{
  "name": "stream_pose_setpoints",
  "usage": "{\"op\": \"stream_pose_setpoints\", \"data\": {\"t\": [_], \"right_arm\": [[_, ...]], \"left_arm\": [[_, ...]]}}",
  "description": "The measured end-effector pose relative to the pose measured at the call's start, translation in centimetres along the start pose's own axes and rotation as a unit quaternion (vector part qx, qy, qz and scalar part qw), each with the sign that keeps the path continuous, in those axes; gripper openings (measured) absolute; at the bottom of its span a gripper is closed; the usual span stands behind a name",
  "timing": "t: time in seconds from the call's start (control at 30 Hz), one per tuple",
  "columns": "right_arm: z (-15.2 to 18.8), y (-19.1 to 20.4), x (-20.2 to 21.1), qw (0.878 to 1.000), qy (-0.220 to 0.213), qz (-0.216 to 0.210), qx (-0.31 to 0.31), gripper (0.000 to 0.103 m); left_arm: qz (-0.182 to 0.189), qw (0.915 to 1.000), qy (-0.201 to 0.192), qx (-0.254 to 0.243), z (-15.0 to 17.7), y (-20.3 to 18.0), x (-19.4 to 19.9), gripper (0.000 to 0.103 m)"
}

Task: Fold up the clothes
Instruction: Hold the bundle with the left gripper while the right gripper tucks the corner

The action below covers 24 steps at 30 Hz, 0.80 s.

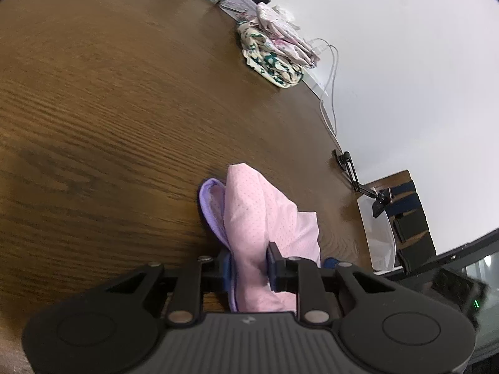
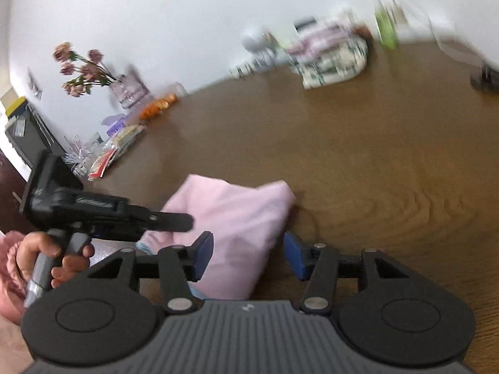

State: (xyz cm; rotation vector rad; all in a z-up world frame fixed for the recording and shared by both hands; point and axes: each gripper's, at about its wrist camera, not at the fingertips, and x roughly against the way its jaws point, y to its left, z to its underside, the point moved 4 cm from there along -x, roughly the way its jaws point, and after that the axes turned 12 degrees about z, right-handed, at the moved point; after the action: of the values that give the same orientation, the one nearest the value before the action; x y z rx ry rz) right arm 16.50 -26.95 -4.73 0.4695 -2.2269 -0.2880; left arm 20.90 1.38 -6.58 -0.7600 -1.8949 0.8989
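Left gripper (image 1: 248,263) clamped on the pink garment (image 1: 259,215), blue pads pressed into a bunched fold with a purple trim (image 1: 207,205) showing on the left side. Garment draped forward from the jaws onto the brown table (image 1: 109,109), partly folded into a thick bundle. Right gripper (image 2: 248,255) spread apart, one pad (image 2: 204,254) touching or just in front of the garment (image 2: 230,218), the other pad (image 2: 294,255) clear of it to the side over bare wood. In the right wrist view, garment lying on the table (image 2: 358,155) as a soft pink block between and beyond the open fingers, its far corner resting on the wood. Left of it, the other gripper (image 2: 174,219) reaching in across the cloth, held by a hand (image 2: 54,257) wrapped round the grey handle. Farther off, a pile of folded clothes (image 1: 274,50) near the table's far edge, a green-patterned piece under paler pink ones; same pile (image 2: 330,59) blurred in the right view. White cables (image 1: 332,71) hanging past the edge by the wall. A black clamp arm (image 1: 352,171) at the table's side, a chair (image 1: 408,215) behind it. Along the far left edge in the right view, a vase of flowers (image 2: 84,68), possibly dried, and loose packets (image 2: 115,146), detail lost to motion blur.
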Motion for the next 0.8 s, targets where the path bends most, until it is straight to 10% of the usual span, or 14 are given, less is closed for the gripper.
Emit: {"op": "stream_pose_setpoints", "data": {"t": [0.4,0.63,0.8], "right_arm": [[0.2,-0.5,-2.7,0.994,0.047,-0.070,-0.069,0.051],[0.6,-1.2,-2.5,0.991,0.045,-0.084,-0.093,0.044],[0.9,-1.5,-2.7,0.991,0.046,-0.076,-0.101,0.021]], "left_arm": [[0.042,0.9991,0.001,0.003,-0.4,0.6,0.5,0.042],[0.059,0.9982,0.002,0.009,-0.8,1.2,0.5,0.034],[0.053,0.9986,0.008,0.002,-0.8,1.5,0.3,0.021]]}}
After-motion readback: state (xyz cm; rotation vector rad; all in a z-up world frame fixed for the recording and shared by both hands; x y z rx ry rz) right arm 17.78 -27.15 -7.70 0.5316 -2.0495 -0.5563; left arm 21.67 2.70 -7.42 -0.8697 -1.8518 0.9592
